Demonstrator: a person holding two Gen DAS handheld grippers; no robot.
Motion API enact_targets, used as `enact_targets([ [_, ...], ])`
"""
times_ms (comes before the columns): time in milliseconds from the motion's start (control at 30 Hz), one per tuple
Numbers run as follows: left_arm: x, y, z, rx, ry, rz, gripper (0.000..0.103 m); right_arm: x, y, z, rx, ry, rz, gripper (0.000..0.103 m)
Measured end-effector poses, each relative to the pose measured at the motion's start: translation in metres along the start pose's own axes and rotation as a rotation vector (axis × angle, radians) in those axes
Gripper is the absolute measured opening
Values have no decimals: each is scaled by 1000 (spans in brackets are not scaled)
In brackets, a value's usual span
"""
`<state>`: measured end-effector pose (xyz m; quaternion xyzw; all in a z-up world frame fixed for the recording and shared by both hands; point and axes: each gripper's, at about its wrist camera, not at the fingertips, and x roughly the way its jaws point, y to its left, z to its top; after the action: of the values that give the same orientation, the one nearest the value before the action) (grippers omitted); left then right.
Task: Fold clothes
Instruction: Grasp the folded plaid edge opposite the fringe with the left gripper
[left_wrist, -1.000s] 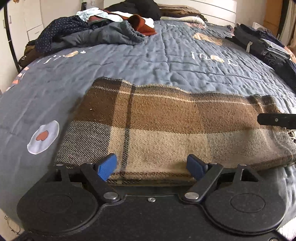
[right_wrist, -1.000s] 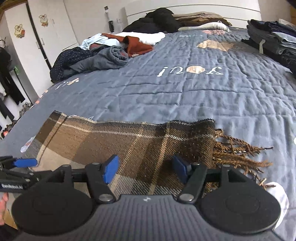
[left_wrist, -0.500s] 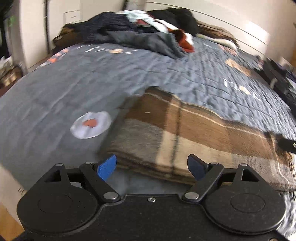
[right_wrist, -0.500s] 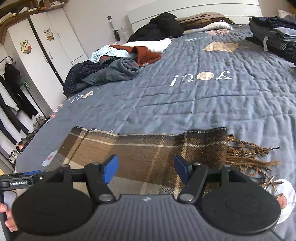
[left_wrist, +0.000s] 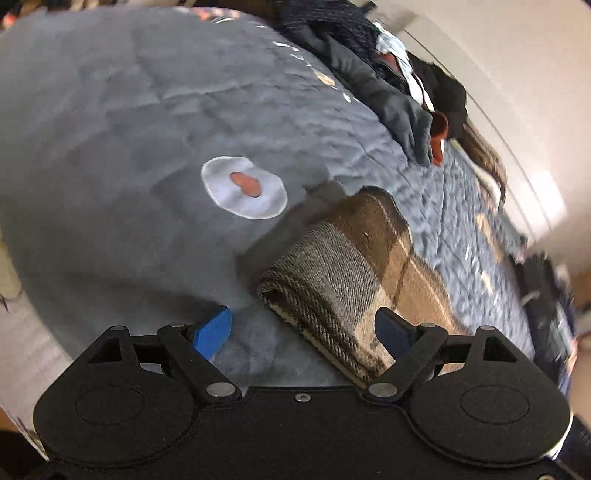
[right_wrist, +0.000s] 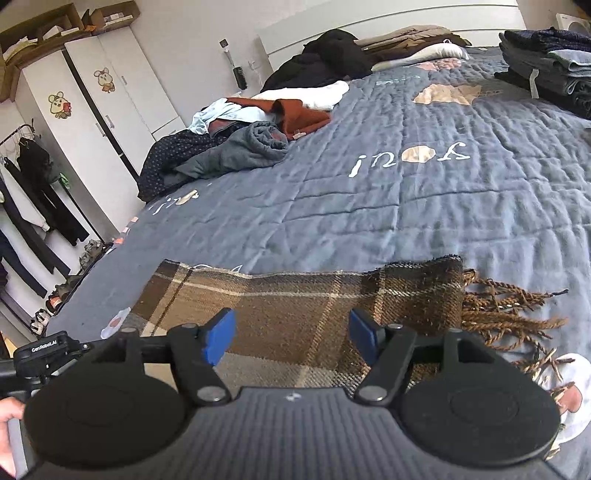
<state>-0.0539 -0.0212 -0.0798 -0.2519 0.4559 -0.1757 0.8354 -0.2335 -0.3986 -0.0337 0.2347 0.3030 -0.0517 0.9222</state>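
Spreading across nearly both views: the grey-blue quilted bedspread (right_wrist: 424, 206), carrying everything else. Waiting along its far left side: a heap of unfolded clothes (right_wrist: 236, 147), still to be done. Sitting at the far right edge: a stack of folded garments (right_wrist: 546, 70), seemingly finished. Lying flat near the front edge: the plaid scarf (right_wrist: 306, 306), already doubled along its length, fringe (right_wrist: 509, 306) trailing off its right end, folded end (left_wrist: 325, 280) toward the left. Probably needing more cross folds before joining the stack. Hovering over the scarf's folded left end, rolled to one side: the left gripper (left_wrist: 303, 328), jaws standing wide, nothing pinched. Hanging above the scarf's middle: the right gripper (right_wrist: 291, 334), jaws also apart, gripping nothing.
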Motion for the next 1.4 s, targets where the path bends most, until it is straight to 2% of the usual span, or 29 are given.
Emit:
enact_targets([
  [167, 0, 10, 2, -94, -22, -51, 84, 4, 2, 0, -3, 4, 5, 68],
  [367, 10, 1, -1, -86, -40, -62, 83, 7, 9, -1, -23, 8, 17, 69],
  [533, 20, 8, -1, -158, -48, -111, 78, 8, 8, -2, -21, 11, 11, 69],
  [700, 33, 20, -5, -228, -109, -154, 78, 12, 8, -3, -25, 19, 3, 70],
  [767, 34, 18, -5, -211, -124, -157, 78, 12, 9, -4, -32, 22, 4, 70],
  [800, 34, 17, -5, -206, -127, -150, 76, 13, 9, -5, -36, 24, 4, 70],
  [867, 33, 14, -4, -196, -134, -136, 66, 14, 9, -5, -39, 26, 2, 70],
  [933, 31, 11, -4, -173, -148, -97, 41, 15, 8, -6, -38, 28, -2, 70],
  [1033, 28, 2, -4, -103, -163, -40, 25, 16, 7, -6, -35, 30, -6, 70],
  [1100, 24, -9, -6, -37, -185, -21, 18, 16, 7, -6, -32, 28, -7, 70],
  [1167, 20, -16, -7, -1, -197, -9, 18, 15, 6, -5, -28, 26, -6, 70],
  [1233, 25, -12, -7, -21, -172, -1, 20, 14, 5, -4, -23, 23, -5, 70],
  [1300, 31, -7, -7, -41, -146, 6, 28, 14, 4, -3, -22, 21, -8, 70],
  [1400, 34, 0, -6, -104, -136, -34, 28, 13, 1, -3, -17, 19, -12, 70],
])
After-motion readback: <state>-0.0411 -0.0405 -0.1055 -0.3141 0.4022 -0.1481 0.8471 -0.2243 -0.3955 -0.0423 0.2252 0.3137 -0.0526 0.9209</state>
